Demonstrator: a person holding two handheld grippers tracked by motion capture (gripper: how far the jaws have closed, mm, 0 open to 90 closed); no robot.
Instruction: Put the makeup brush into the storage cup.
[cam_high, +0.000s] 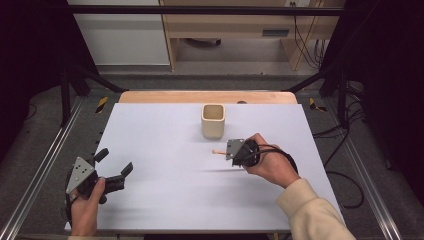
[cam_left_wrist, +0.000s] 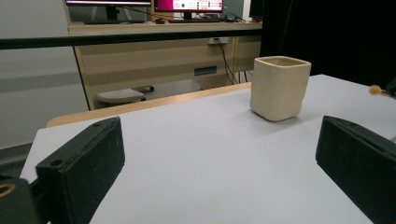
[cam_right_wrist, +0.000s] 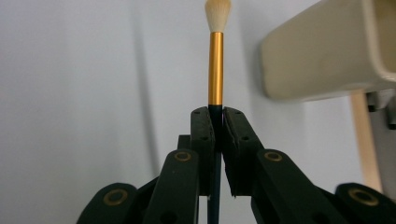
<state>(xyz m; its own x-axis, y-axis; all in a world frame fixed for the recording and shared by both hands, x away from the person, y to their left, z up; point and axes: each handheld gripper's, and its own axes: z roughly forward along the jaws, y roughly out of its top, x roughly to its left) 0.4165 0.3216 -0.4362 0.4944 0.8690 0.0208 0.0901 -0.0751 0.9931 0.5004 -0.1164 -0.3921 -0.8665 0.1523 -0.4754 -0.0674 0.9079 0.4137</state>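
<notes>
A cream square cup (cam_high: 213, 120) (cam_left_wrist: 279, 87) (cam_right_wrist: 322, 60) stands upright on the white table sheet (cam_high: 165, 195), right of centre toward the back. Just in front of the cup, my right gripper (cam_high: 228, 151) (cam_right_wrist: 215, 116) is shut on a brush (cam_high: 218, 151) (cam_right_wrist: 215, 65). The brush has a gold ferrule, pale bristles and a dark handle, and it points left, held off the sheet. Its tip (cam_left_wrist: 375, 89) pokes in at the right edge of the left gripper view. My left gripper (cam_high: 116, 161) (cam_left_wrist: 219, 158) rests at the front left, open wide, with nothing between its jaws.
A wooden table edge (cam_high: 207, 96) runs behind the sheet. Metal rails (cam_high: 45, 165) flank the table on both sides. Beyond the table stand a wooden desk (cam_left_wrist: 154, 51) and monitors (cam_left_wrist: 187, 5). Cables (cam_high: 345, 130) lie on the floor at the right.
</notes>
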